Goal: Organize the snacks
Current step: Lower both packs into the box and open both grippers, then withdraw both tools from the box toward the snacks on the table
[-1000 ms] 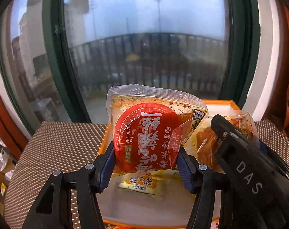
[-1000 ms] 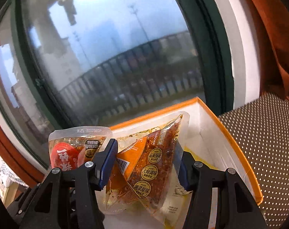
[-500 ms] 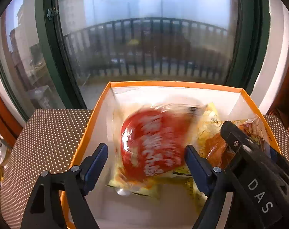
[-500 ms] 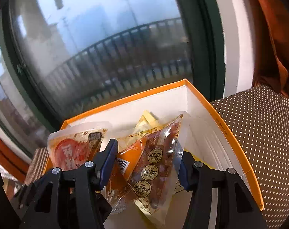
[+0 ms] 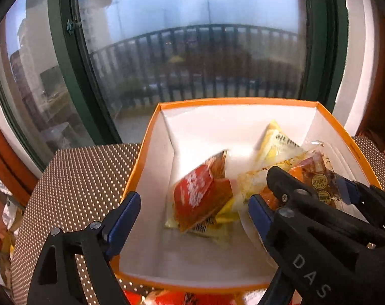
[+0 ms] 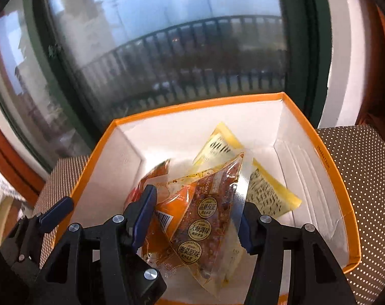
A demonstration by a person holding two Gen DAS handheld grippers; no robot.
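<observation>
a red packet (image 5: 201, 200) and yellow packets (image 6: 266, 193) are seen lying in the orange box (image 5: 151, 132). the left gripper (image 5: 192, 218) is spread wide, empty. an orange packet (image 6: 200, 218) is clamped by the right gripper (image 6: 196, 218) above the box; its label is read only from the right view.

Left gripper (image 5: 195, 212): I've spread its jaws wide; nothing between them now
Red packet (image 5: 201, 199): dropped from my grip; lying inside the orange box (image 5: 141, 157)

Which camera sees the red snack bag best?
The left wrist view: the red snack bag lies in the orange box, slightly blurred. In the right wrist view only a sliver of it peeks out behind the right gripper and its packet.
</observation>
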